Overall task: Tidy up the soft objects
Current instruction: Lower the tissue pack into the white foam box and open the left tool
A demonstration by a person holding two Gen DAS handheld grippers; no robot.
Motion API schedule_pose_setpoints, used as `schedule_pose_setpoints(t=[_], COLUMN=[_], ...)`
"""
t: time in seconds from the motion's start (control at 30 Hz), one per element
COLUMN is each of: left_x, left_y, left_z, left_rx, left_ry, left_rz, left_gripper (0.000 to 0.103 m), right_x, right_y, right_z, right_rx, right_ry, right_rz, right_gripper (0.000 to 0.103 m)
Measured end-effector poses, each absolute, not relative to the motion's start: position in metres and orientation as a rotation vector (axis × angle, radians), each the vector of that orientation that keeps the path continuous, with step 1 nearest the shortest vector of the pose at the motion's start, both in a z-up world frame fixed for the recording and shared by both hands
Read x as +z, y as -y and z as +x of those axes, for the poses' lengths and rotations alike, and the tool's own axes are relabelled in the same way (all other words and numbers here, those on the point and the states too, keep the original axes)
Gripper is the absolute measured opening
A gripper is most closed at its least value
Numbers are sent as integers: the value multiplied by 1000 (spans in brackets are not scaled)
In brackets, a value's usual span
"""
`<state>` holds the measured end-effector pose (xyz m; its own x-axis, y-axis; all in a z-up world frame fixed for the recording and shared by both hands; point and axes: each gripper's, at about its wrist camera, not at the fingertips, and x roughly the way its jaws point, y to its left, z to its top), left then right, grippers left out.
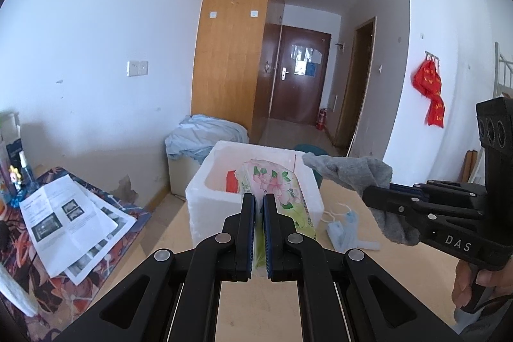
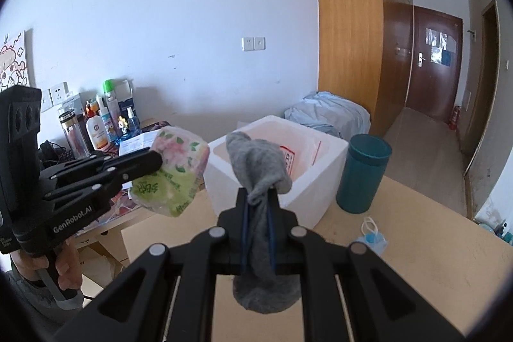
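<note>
My left gripper [image 1: 259,197] is shut on a floral tissue pack [image 1: 275,191] and holds it in the air in front of the white foam box [image 1: 205,181]. The pack also shows in the right wrist view [image 2: 173,172], left of the box [image 2: 320,178]. My right gripper [image 2: 258,194] is shut on a grey sock [image 2: 259,165] that droops below the fingers; it shows at the right of the left wrist view [image 1: 352,172], held near the box's right side. A red-printed bag [image 2: 290,157] lies inside the box.
A teal cylinder [image 2: 364,172] stands right of the box on the wooden table [image 2: 416,246]. A blue face mask [image 2: 373,234] lies on the table. Papers [image 1: 67,217] and bottles [image 2: 99,127] sit on the patterned side table. Blue bedding [image 1: 205,137] lies behind the box.
</note>
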<state>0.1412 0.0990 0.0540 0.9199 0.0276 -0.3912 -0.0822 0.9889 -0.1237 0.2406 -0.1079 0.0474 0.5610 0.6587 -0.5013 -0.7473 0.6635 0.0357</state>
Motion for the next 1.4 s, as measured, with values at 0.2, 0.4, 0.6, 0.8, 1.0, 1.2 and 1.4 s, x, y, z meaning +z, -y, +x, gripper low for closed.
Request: schedule_pose_setpoints(t=[0.2,0.4,0.6,0.8,1.0,1.2,1.4], left_x=[58,57,50,47,41,37,31], left_y=[-98,-102,-107,-107,-102,-99,-99], left_z=[163,186,210,234,252,261,271], left_rx=[49,67,77,77,62,77,83], left_ry=[-401,-411,-436,-454,-467,-472,-507], left_rz=[-131,-134,-145,-148,-141,-132,-135], left_gripper=[6,6,6,6,6,6,13], right_x=[50,51,47,46,42,40,39], right_y=[106,106,105,104,105,107,106], right_z=[255,269,277,289,294,301,307], right_rx=[831,820,815,810,807,803,802], right_ry=[-516,-517,-515,-524,-532,-543,-557], right_rz=[-197,-195,-203,-199,-195,-187,-181], right_gripper=[13,13,13,13,13,13,13])
